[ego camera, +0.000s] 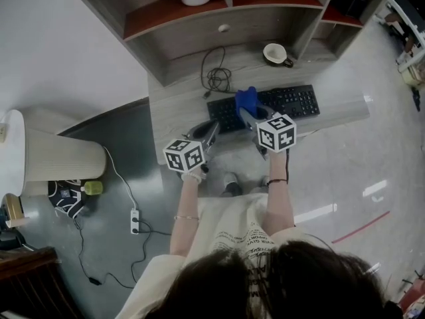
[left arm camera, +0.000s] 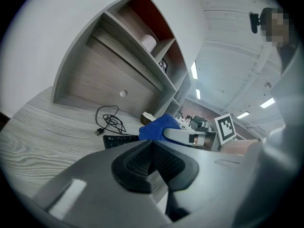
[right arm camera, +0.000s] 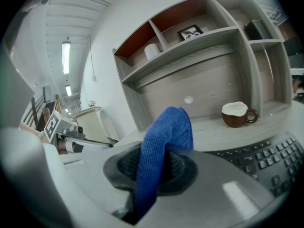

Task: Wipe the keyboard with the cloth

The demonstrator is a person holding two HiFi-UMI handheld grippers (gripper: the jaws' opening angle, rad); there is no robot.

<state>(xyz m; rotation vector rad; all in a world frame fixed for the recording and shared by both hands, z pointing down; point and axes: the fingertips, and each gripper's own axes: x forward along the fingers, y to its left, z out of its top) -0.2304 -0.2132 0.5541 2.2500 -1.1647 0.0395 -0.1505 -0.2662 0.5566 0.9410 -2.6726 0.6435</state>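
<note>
Head view shows the blue cloth over the left part of the black keyboard, which lies on the grey desk. The right gripper has the cloth pinched tight between its jaws. In the right gripper view a fold of the cloth sticks up out of the closed jaws and flops over. I cannot tell if it touches the keys.

I think the cloth is soft and very light. It bends and hangs any way it likes, so it will not slip out if it is squeezed in the middle of a fold, like now. A loose end should hang out to rub the keys. The keyboard looks flat, stiff and light, so it may slide if pushed hard.

The person's two arms reach forward from the body. The right hand holds its gripper out over the keyboard, pointing away and a bit left. The left gripper sits lower and to the left, near the desk's front edge and just beside the keyboard's left end. Its jaws are pressed together with nothing in them.
</note>
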